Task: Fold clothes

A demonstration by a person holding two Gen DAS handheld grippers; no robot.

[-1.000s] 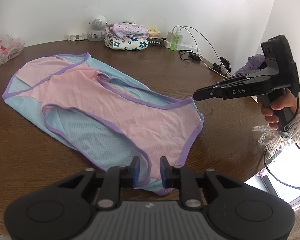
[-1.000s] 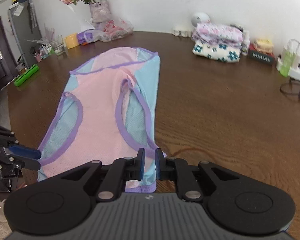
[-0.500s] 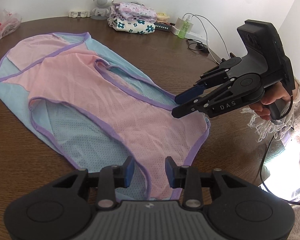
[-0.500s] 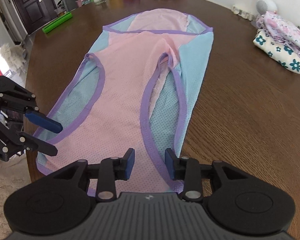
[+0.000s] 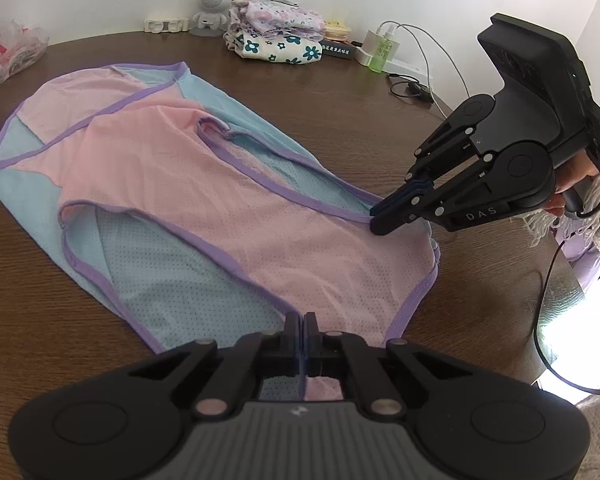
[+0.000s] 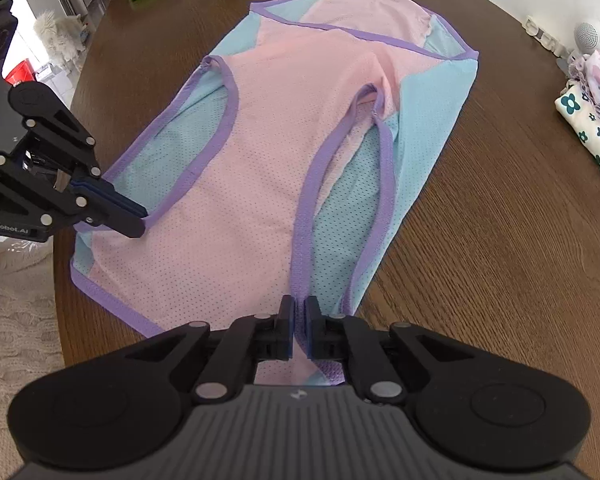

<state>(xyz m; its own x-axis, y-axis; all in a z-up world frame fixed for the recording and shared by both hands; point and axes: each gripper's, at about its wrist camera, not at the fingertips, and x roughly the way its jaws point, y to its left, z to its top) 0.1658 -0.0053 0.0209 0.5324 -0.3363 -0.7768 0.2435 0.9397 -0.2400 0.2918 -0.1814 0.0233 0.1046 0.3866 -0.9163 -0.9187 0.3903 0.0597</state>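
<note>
A: Item count?
B: One garment (image 6: 260, 168), flat at the bench (image 6: 500, 240) near edge.
A: Fingers?
B: Two grippers, left gripper (image 5: 302, 334) and right gripper (image 6: 298, 320), just closed, gripping its hem.

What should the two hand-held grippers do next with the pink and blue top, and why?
Probably lift together and carry the near edge toward the far end. The left hand-held gripper and right hand-held gripper are both shut on the near corners of the top, which lies flat on the table.
</note>
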